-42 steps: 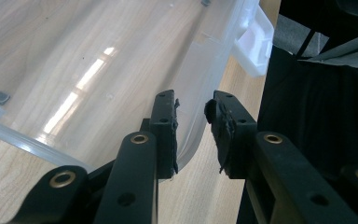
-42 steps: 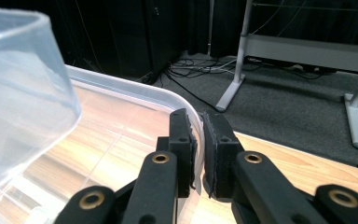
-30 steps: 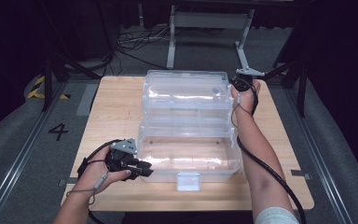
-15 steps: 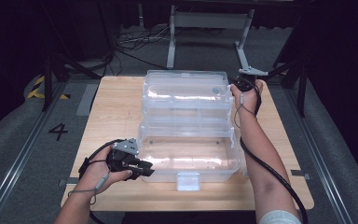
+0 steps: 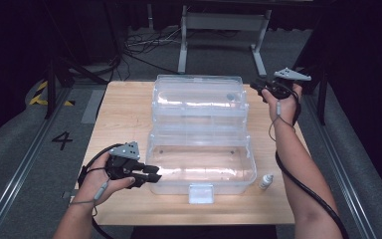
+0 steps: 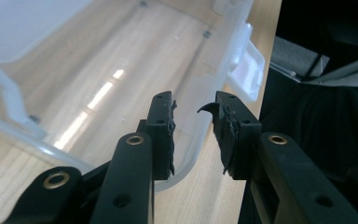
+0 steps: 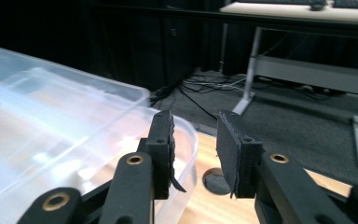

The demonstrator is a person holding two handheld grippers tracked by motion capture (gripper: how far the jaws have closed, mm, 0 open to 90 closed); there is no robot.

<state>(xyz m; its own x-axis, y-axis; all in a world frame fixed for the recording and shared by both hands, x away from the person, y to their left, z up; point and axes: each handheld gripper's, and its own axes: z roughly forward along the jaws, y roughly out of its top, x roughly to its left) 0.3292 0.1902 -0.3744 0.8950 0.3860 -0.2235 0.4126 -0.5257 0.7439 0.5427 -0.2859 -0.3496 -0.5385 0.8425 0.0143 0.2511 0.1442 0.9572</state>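
A clear plastic box stands open on the wooden table, its base (image 5: 179,185) toward me and its lid (image 5: 197,97) laid back behind. My left gripper (image 5: 154,174) is at the base's near left corner. In the left gripper view its jaws (image 6: 193,105) straddle the base's wall (image 6: 193,140), have just been opening, and the pads stand off it. My right gripper (image 5: 255,85) hovers just off the lid's far right corner. Its jaws (image 7: 193,121) have just been opening with nothing between them, and the lid (image 7: 74,116) lies beside the left jaw.
A small white bottle (image 5: 265,181) stands on the table (image 5: 124,114) by the base's near right corner. A white latch (image 5: 201,193) hangs on the front wall. The table has a round cable hole (image 7: 216,181) near the lid. Dark floor with cables and a metal frame lie beyond.
The right gripper has lifted up and to the right, away from the lid's far right corner, with its jaws wider apart. The left hand has stayed at the base's corner.
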